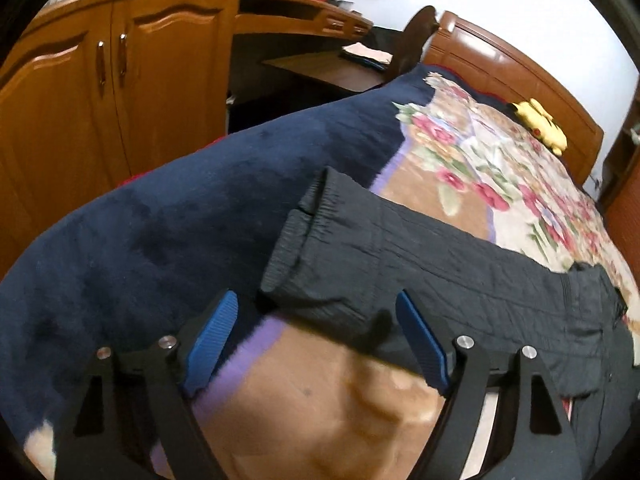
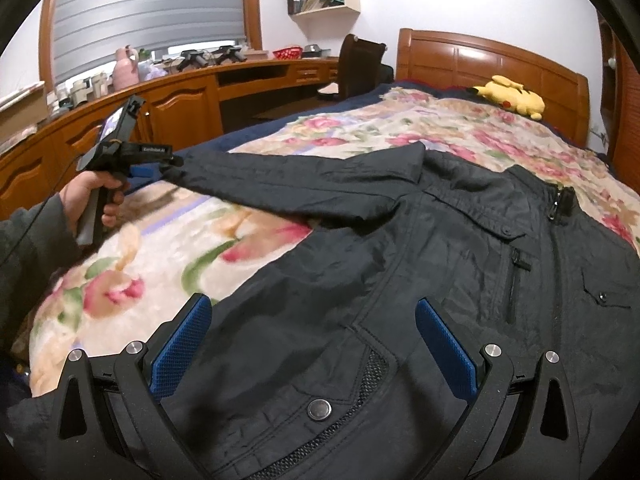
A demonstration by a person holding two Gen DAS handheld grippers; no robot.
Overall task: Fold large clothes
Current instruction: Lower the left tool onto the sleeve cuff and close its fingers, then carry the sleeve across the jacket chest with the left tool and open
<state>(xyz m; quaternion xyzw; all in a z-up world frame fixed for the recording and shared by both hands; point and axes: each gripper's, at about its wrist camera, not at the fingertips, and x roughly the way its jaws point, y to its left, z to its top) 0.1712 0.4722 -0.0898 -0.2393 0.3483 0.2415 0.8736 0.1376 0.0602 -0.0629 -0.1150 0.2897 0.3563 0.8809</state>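
A black jacket (image 2: 420,280) lies front up on the floral blanket (image 2: 160,256), zipped, with one sleeve (image 2: 288,188) stretched out to the left. In the left wrist view that sleeve (image 1: 400,264) ends in a ribbed cuff (image 1: 296,240). My left gripper (image 1: 316,340) is open, its blue pads standing either side of the cuff's near corner without pressing it. The right wrist view shows the left gripper (image 2: 154,168) held by a hand at the sleeve's end. My right gripper (image 2: 314,344) hangs open over the jacket's hem, near a snap button (image 2: 319,408).
A yellow plush toy (image 2: 510,96) lies by the wooden headboard (image 2: 500,64). A wooden desk with cabinets (image 2: 180,104) runs along the bed's left side, with a dark chair (image 2: 360,64) at its end. The blanket's navy border (image 1: 160,232) drapes over the bed's left edge.
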